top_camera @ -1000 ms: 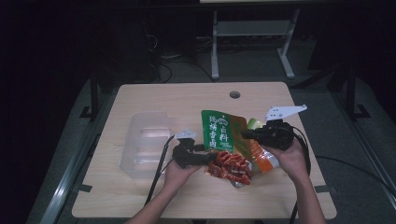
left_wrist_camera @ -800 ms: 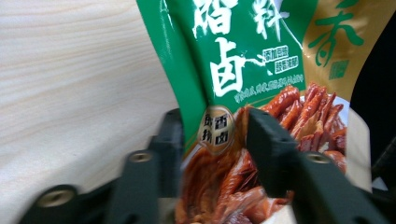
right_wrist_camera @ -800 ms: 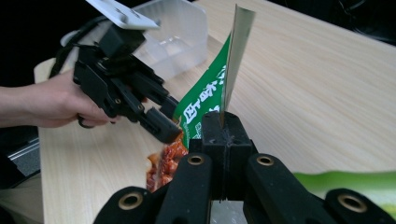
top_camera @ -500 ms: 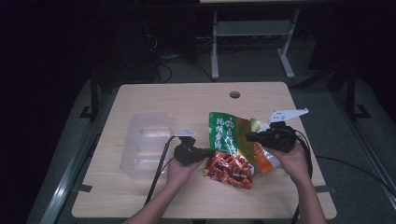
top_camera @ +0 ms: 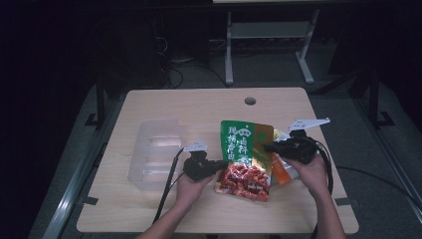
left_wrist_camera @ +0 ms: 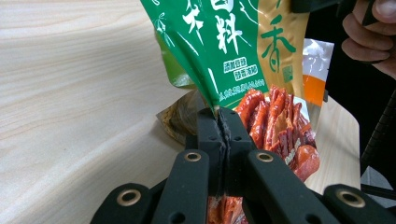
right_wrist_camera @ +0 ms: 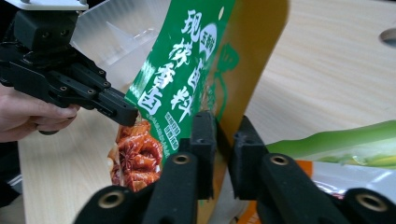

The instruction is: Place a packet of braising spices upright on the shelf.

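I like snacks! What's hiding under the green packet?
Under the green packet lie a red packet and an orange packet, partly covered. Left gripper pinches its corner. Anything deeper is hidden.

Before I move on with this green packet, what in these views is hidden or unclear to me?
- Right gripper, right gripper view: the green packet edge stands between the jaws, which have just been opening; pad contact is unclear.
- Orange packet, high view: mostly under the green packet and the right hand.
- Clear tray, high view: too faint to tell its compartments.
- Left gripper, left gripper view: the bottom edge cuts off the packet below its shut jaws.
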The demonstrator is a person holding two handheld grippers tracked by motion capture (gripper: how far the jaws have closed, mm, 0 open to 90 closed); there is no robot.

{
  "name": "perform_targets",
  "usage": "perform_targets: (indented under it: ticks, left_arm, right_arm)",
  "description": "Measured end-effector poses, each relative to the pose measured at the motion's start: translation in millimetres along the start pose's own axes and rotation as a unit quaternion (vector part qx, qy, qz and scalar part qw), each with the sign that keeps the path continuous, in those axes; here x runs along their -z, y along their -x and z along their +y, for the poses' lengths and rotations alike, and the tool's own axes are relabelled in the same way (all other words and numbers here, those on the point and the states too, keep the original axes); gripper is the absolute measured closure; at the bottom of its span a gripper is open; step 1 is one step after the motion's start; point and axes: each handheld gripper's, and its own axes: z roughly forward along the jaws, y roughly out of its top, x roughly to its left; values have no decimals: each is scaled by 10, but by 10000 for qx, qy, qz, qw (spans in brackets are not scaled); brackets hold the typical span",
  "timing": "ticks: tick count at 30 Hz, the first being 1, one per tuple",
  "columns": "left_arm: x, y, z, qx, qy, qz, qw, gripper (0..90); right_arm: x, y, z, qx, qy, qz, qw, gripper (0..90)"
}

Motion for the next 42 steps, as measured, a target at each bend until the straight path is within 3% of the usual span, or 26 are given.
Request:
perform_targets:
  ticks: [4, 13, 16, 21, 26, 29, 33, 42]
  left_arm:
    - [18, 4, -15, -70, -22, 31, 10000, 889]
    - [60, 9, -42, -141, -26, 111, 9998, 890]
    - [71, 3, -71, -174, -112, 144, 9997, 890]
    - [93, -2, -100, -284, -201, 184, 9992, 890]
    - [157, 29, -125, -380, -169, 221, 9989, 872]
    - [235, 95, -111, -468, -153, 336, 9982, 791]
    - [356, 187, -115, -590, -124, 412, 9973, 578]
    - [611, 377, -250, -1089, -168, 694, 9915, 360]
  right_arm:
    - [-97, 16, -26, -157, -157, 179, 9996, 681]
    - [-304, 23, -60, -341, -513, 588, 9964, 658]
    - [-369, 2, -69, -340, -673, 662, 9949, 696]
    - [-443, -54, -62, -179, -913, 546, 9942, 846]
    - [-416, -104, -35, -74, -828, 702, 9941, 890]
    - [-348, -176, 1, 7, -641, 753, 9951, 891]
    - [-252, -313, 47, 102, -353, 877, 9955, 893]
    - [-121, -559, 196, 418, -194, 730, 9963, 895]
